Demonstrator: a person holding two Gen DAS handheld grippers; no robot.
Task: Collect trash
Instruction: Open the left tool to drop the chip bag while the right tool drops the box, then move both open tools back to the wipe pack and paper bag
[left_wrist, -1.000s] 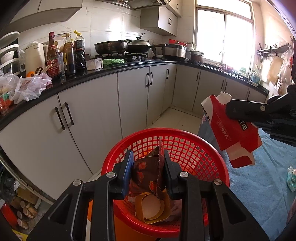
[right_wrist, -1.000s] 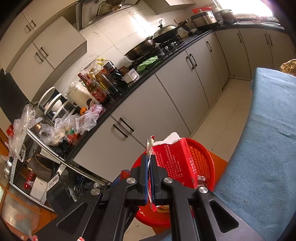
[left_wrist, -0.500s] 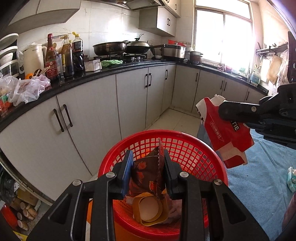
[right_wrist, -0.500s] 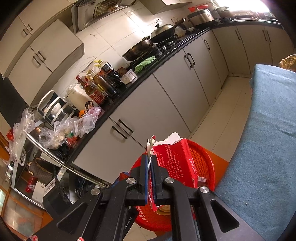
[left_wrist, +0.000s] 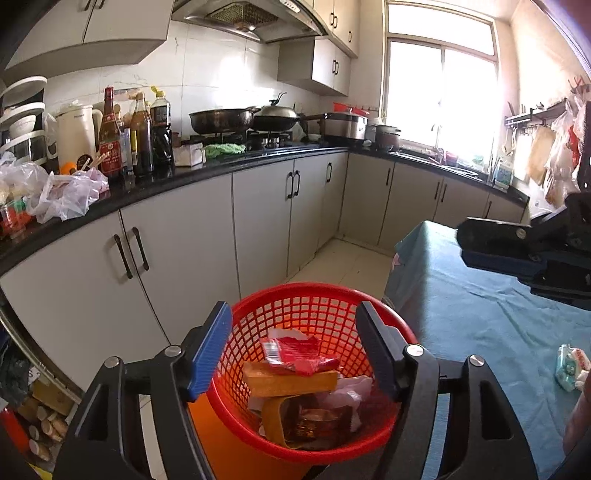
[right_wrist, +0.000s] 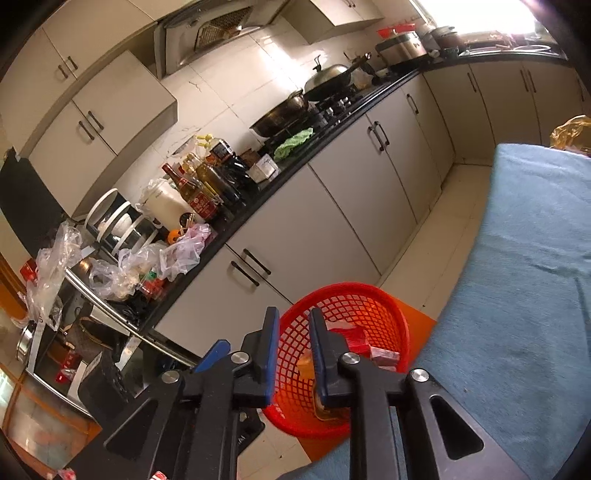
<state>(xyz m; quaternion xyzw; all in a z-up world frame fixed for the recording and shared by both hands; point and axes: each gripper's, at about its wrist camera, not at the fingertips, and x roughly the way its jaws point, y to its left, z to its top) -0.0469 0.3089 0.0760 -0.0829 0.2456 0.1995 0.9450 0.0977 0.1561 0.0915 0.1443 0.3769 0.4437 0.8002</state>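
Both grippers are opening, empty, above the red basket (left_wrist: 317, 321): left gripper (left_wrist: 295, 350) wide, right gripper (right_wrist: 291, 343) just a narrow gap. Red wrapper (left_wrist: 295, 350) and brown packaging lie inside. One small packet (left_wrist: 570, 365) waits on the blue cloth (left_wrist: 480, 325), lower right.

A second before, the left gripper (left_wrist: 293, 347) pinched a brown snack wrapper (left_wrist: 314, 419) above the red basket (left_wrist: 317, 295), and the right gripper (right_wrist: 292, 341) clamped a red carton (left_wrist: 295, 352) beside it. Both pieces then dropped: the wrapper lay at the bottom of the basket and the carton on top of the other trash. Both pairs of jaws were opening with nothing between them, the left pair much the wider.
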